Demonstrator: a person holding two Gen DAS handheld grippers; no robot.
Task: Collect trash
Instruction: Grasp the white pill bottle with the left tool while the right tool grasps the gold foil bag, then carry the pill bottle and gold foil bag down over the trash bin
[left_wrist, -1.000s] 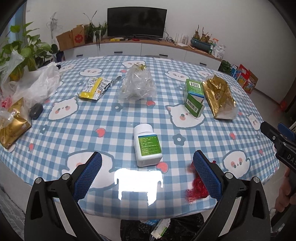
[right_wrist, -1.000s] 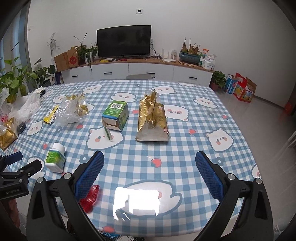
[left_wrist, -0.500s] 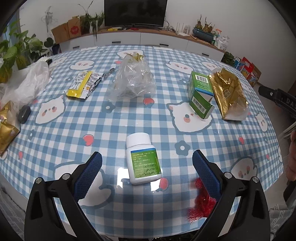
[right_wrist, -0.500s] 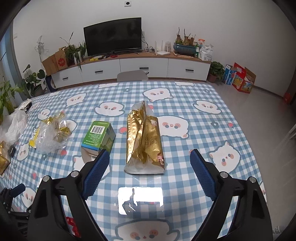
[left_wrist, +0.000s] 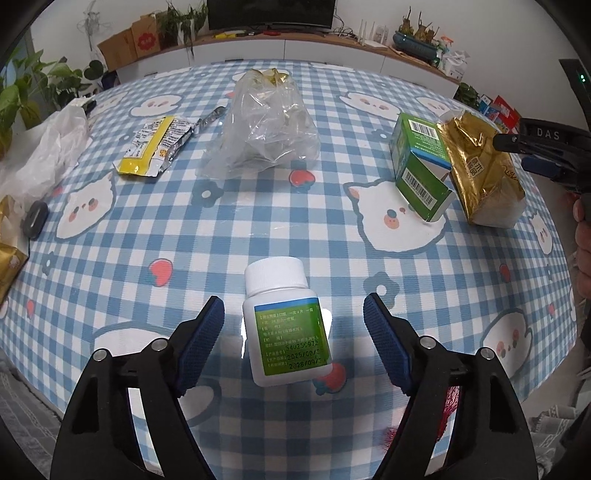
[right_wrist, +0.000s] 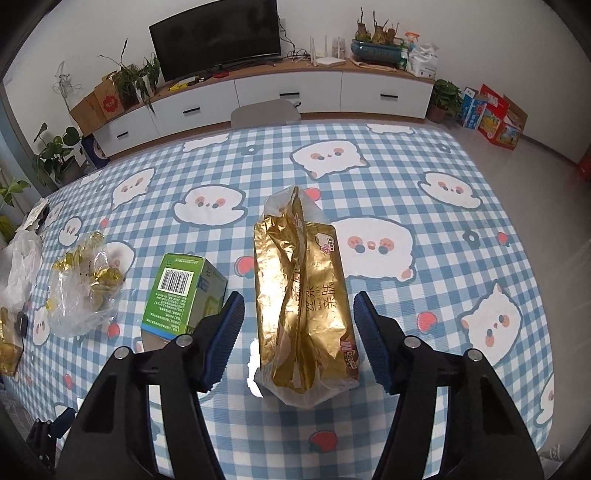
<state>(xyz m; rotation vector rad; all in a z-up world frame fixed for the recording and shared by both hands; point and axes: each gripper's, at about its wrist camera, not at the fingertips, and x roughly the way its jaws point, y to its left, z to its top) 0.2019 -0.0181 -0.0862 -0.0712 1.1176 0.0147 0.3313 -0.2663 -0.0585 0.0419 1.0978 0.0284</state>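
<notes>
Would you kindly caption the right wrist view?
Right gripper closing around a gold foil bag beside a green carton.

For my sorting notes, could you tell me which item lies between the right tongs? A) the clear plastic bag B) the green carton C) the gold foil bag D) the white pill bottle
C: in the right wrist view the gold foil bag lies between the closing right tongs, pads not yet touching; the green carton sits outside them.

Pretty clearly someone's living room: black flat-screen TV (right_wrist: 218, 37) on a long white drawer sideboard (right_wrist: 288, 92), leafy potted houseplants (right_wrist: 55, 155) around.
</notes>
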